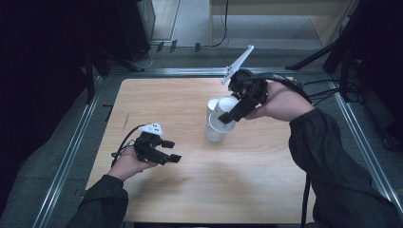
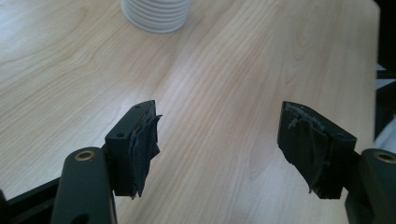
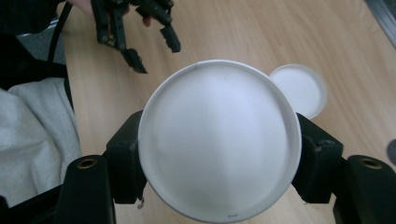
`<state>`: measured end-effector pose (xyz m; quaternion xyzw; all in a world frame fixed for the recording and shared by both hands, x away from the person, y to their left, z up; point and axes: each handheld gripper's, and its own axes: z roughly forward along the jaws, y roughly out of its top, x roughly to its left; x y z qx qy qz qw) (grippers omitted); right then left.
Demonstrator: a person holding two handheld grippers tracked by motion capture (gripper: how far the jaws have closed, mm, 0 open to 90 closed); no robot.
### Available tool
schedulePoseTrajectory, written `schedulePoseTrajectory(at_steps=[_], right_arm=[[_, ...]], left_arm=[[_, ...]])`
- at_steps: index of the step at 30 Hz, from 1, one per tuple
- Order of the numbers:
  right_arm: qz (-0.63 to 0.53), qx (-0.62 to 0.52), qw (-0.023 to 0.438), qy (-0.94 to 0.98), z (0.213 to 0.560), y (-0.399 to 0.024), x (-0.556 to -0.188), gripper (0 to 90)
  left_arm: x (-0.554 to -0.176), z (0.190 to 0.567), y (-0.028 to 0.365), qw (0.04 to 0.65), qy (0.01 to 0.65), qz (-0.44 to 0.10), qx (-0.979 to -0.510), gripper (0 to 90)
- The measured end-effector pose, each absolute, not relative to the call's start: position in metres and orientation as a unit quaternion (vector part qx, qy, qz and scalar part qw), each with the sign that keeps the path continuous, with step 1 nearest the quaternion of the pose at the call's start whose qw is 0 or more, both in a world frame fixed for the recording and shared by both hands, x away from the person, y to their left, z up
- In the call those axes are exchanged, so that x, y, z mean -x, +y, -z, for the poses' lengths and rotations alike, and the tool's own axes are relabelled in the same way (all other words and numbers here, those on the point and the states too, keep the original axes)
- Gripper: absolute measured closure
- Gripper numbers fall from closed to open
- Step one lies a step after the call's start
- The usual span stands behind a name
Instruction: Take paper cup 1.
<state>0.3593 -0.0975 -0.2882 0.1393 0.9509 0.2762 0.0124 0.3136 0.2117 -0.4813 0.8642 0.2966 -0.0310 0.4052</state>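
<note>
My right gripper is shut on a white paper cup and holds it tilted just above the table's middle. In the right gripper view the cup turns its round end to the camera, with a jaw pressed on each side of it. A stack of white cups stands directly below and beside the held cup. Its flat top and ribbed rims both show. My left gripper rests open at the front left, nothing between its taped pads. It also appears far off as the left gripper.
The wooden table has metal rails along its left side and right side. Dark stand legs and cables lie beyond the far edge. Pale cloth sits by the table's edge.
</note>
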Motion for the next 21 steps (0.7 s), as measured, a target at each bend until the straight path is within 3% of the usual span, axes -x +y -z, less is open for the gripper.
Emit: schedulePoseTrajectory(at_steps=[4,8,21], right_arm=[[-0.285,-0.127,0.004,0.95,0.311,-0.102,-0.346,33.1],[-0.316,-0.11,0.004,0.942,0.345,-0.111,-0.336,33.3],[-0.392,-0.107,-0.041,0.913,0.425,-0.116,-0.329,33.2]], left_arm=[[-0.312,0.48,0.21,0.412,0.293,0.03,-0.862,28.7],[-0.312,0.481,0.205,0.389,0.298,-0.004,-0.872,19.7],[-0.309,0.477,0.192,0.415,0.241,0.043,-0.876,22.7]])
